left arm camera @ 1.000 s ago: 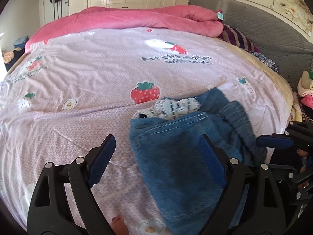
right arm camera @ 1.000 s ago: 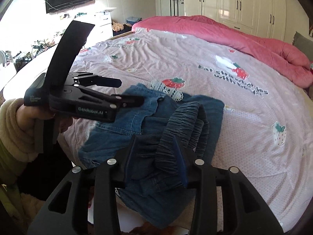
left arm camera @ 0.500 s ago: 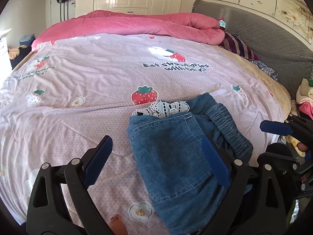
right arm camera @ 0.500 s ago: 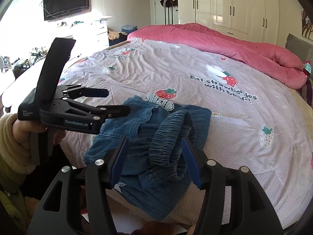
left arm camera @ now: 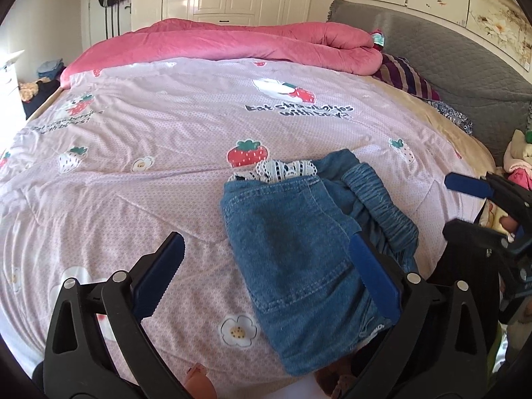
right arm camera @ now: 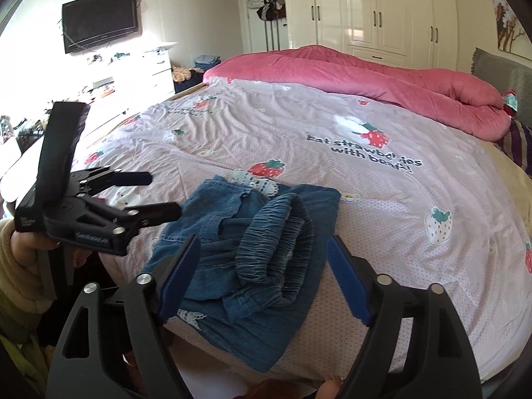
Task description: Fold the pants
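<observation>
Blue denim pants [left arm camera: 299, 246] with white lace trim lie folded in a compact bundle at the near edge of the bed; they also show in the right wrist view [right arm camera: 252, 249], with the elastic waistband bunched on top. My left gripper [left arm camera: 266, 276] is open and empty, above the bundle's left part. It also shows in the right wrist view [right arm camera: 146, 193], held left of the pants. My right gripper [right arm camera: 262, 282] is open and empty, just in front of the waistband. It shows at the right of the left wrist view [left arm camera: 465, 206].
The bed has a pink strawberry-print sheet [left arm camera: 166, 139] and a rolled pink duvet [left arm camera: 232, 43] at the far side. A grey headboard [left arm camera: 449, 66] and striped pillow [left arm camera: 405, 76] stand at right. A TV [right arm camera: 99, 30] and dresser are at left.
My right gripper has opened, let go of the waistband and drawn back. My left gripper has also drawn back and up. The pants now lie still on the bed.
</observation>
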A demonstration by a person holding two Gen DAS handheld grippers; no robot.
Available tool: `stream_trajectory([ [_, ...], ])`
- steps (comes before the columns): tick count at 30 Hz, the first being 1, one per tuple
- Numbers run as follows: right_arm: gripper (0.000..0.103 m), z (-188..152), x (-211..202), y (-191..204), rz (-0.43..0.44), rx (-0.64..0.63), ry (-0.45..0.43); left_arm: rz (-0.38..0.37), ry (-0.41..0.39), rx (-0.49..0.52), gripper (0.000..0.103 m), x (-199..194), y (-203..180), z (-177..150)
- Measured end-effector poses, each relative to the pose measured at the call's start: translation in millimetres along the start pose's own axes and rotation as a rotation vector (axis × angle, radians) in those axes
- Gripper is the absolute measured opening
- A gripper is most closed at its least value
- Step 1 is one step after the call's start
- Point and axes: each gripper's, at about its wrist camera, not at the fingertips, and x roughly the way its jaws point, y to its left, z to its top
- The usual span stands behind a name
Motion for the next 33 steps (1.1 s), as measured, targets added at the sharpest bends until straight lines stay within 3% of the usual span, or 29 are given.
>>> stream_trajectory([
  [6,0.089,0.6,8.4,-14.8,-0.027,0.067,0.019,-0.004,0.051,-0.021,0.093,12.8,4.7,-13.0],
  [10,0.091,4.5,26.0,-23.8,0.014,0.128,0.048,-0.022,0.089,-0.042,0.093,26.6,8.4,-20.0],
  [19,0.092,5.6,77.7,-48.5,0.085,0.260,0.150,-0.065,0.134,-0.068,0.093,44.4,7.0,-29.0],
  [30,0.092,-2.2,112.1,-78.2,0.259,0.447,0.219,-0.135,0.157,-0.104,0.093,55.0,4.8,-29.7],
  [33,0.083,-3.6,115.2,-78.9,0.280,0.448,0.215,-0.141,0.159,-0.100,0.090,56.0,3.5,-28.7],
])
